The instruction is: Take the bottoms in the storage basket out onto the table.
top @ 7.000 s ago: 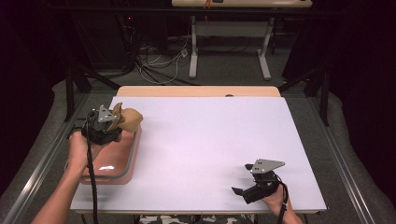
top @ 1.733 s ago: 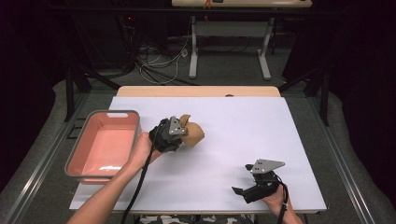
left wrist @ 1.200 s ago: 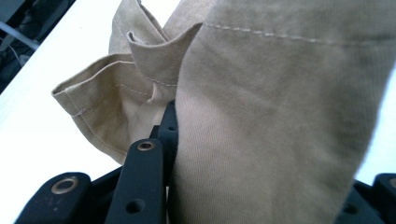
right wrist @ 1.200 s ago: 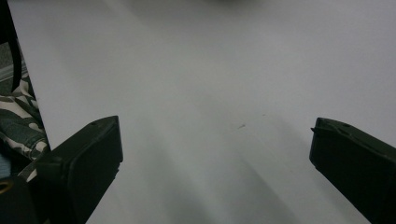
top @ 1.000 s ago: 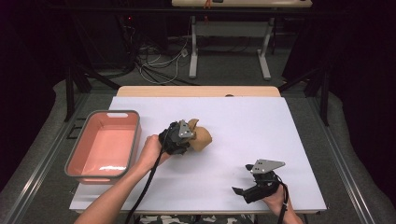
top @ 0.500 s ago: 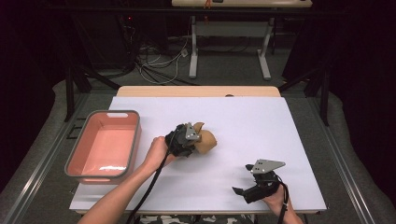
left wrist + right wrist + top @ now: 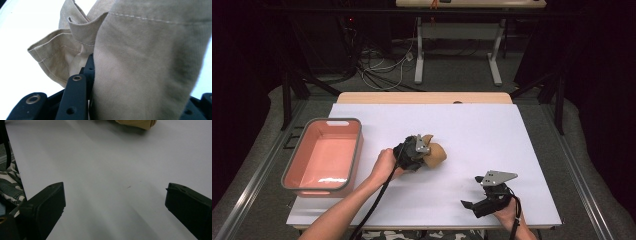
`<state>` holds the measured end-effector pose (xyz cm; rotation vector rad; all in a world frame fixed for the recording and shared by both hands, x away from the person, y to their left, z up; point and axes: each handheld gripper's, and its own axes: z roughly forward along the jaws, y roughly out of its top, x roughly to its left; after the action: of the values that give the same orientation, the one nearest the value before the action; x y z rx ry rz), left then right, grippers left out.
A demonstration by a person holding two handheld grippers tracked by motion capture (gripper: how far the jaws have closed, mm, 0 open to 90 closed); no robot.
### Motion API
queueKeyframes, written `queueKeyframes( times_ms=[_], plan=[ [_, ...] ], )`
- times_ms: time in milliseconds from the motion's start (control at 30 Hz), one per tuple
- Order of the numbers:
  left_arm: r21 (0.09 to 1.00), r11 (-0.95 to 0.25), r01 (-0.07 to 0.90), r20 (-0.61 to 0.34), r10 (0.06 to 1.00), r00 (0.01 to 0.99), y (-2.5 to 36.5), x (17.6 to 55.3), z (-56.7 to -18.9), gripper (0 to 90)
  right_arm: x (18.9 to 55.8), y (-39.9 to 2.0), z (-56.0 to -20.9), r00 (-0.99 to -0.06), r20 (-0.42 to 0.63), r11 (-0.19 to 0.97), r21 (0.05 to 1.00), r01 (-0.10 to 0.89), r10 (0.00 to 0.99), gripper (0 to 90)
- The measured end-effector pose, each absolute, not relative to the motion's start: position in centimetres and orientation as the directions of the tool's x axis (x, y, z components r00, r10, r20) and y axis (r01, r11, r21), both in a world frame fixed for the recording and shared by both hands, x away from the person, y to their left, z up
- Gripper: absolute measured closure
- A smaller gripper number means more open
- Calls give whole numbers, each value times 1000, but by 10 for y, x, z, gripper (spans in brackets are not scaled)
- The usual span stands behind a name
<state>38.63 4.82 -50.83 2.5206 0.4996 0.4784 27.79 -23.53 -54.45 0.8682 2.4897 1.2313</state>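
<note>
Near the middle of the white surface, my left gripper fingers clamp the tan cloth, already out of the pink bin; laying it down remains. Right gripper fingers rest spread, empty.

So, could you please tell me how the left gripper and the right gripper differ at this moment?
The left gripper is shut on a bunched tan cloth near the middle of the white table; the right gripper holds nothing, and its jaws stand wide apart over bare table. The left sits beside the pink bin, the right near the table's front edge. Both are black, hand-held, and trail a cable.
</note>
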Motion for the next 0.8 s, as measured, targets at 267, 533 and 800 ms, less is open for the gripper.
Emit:
queueKeyframes(
  times_ms=[267,533,800],
  plan=[
    [546,-798,256,216,429,877,42,387,-517,579,278,-235,-545,-801,56,473,782,406,596,24],
    [568,-782,256,189,427,884,45,383,-519,386,278,-234,-546,-804,56,476,781,405,592,25],
    [628,-733,263,156,450,880,60,373,-517,202,279,-234,-547,-805,62,476,779,409,590,25]
  ],
)
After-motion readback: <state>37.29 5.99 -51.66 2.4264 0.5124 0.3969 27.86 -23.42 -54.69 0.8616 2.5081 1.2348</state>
